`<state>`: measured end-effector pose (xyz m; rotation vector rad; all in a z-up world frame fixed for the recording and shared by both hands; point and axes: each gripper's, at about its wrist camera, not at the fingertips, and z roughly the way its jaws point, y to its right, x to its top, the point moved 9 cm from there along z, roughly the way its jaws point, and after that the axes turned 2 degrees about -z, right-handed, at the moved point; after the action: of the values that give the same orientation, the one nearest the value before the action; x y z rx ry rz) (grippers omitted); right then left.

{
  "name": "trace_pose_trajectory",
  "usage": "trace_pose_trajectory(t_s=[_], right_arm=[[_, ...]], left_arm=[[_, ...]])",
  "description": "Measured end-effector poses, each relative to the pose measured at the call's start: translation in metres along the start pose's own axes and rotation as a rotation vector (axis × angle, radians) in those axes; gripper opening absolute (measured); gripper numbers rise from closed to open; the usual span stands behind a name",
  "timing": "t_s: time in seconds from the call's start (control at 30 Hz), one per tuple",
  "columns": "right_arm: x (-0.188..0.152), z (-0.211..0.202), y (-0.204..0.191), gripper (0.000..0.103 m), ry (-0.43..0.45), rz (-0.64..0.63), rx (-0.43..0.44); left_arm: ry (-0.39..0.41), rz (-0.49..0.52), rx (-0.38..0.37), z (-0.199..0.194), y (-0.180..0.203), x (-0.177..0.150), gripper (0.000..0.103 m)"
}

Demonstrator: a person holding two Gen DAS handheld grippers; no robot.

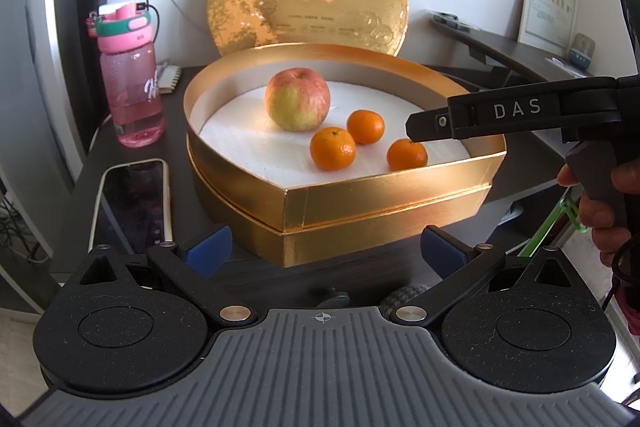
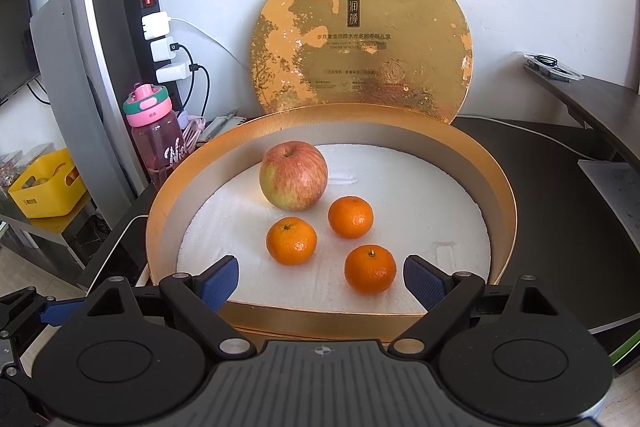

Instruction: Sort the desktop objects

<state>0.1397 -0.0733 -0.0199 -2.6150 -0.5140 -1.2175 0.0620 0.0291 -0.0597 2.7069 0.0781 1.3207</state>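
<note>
Tangerine point(image 2: 370, 269) between right gripper's point(image 2: 321, 283) spread fingers.

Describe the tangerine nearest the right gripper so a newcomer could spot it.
Find the gold box with the white foam floor. Four fruits sit inside: an apple and three tangerines. The target tangerine lies closest to the front rim, rightmost of the three, farthest from the apple.

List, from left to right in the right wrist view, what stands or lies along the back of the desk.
Yellow basket → pink bottle → apple → gold lid
</note>
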Motion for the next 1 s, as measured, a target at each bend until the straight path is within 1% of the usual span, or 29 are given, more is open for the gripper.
trace_pose_trajectory(t_s=[0.67, 0.87, 1.0], right_arm=[[0.002, -0.002, -0.004, 0.090, 0.005, -0.011, 0.007], [0.009, -0.013, -0.003, 0.090, 0.039, -0.019, 0.001], [0.026, -0.032, 0.001, 0.090, 0.092, -0.048, -0.014]], left_arm=[[0.003, 0.014, -0.001, -0.001, -0.001, 0.000, 0.103], [0.023, 0.003, 0.023, -0.005, -0.004, 0.007, 0.103], [0.035, -0.003, 0.044, -0.006, -0.004, 0.020, 0.103]])
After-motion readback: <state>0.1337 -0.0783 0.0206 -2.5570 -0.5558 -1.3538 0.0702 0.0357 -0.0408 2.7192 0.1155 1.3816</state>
